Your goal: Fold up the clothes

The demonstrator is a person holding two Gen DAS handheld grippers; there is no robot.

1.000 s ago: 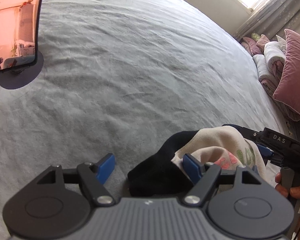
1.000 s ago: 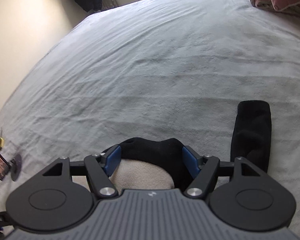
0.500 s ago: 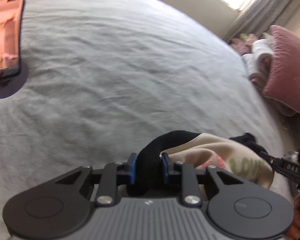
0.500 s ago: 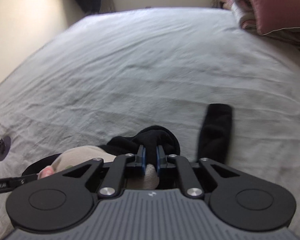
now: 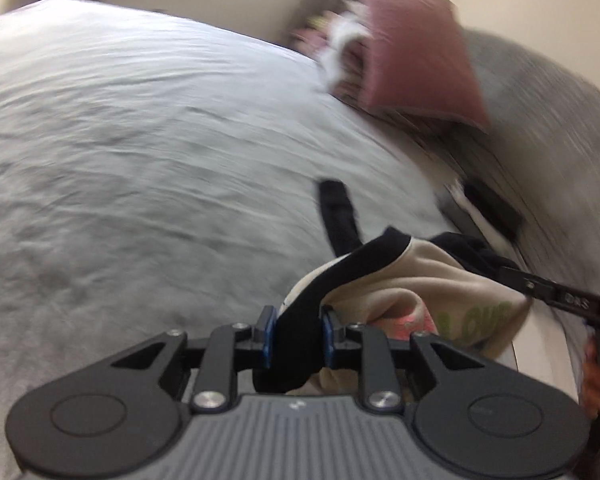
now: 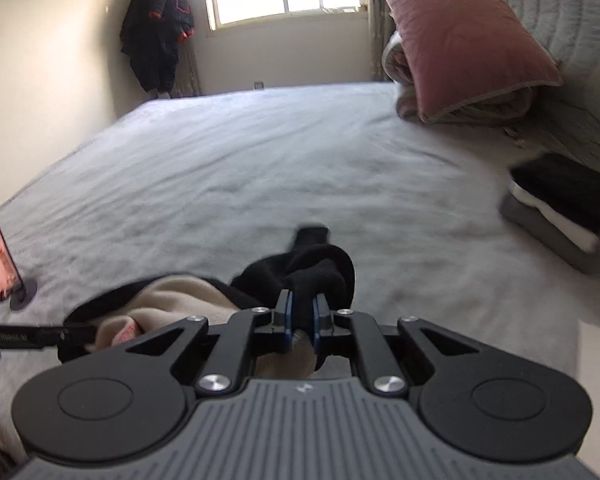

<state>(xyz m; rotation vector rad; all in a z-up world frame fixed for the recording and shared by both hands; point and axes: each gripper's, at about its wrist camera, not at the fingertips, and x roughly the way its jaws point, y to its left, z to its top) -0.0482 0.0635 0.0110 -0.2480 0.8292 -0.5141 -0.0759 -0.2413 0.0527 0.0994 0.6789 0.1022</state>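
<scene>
A cream sweatshirt with black trim and pink and green print hangs between my two grippers above the grey bed. My left gripper is shut on its black edge. My right gripper is shut on another black part of the sweatshirt. A black sleeve trails down onto the bed, also seen in the right wrist view. The right gripper shows in the left wrist view, at the right.
A pink pillow leans on rolled bedding at the far right. A stack of folded clothes lies at the right edge of the bed. A phone on a stand stands at the left. A dark jacket hangs in the corner.
Both grippers closed on the sweatshirt's black edges and lifted it off the bed. Both views tilted up towards the pillows and window.
</scene>
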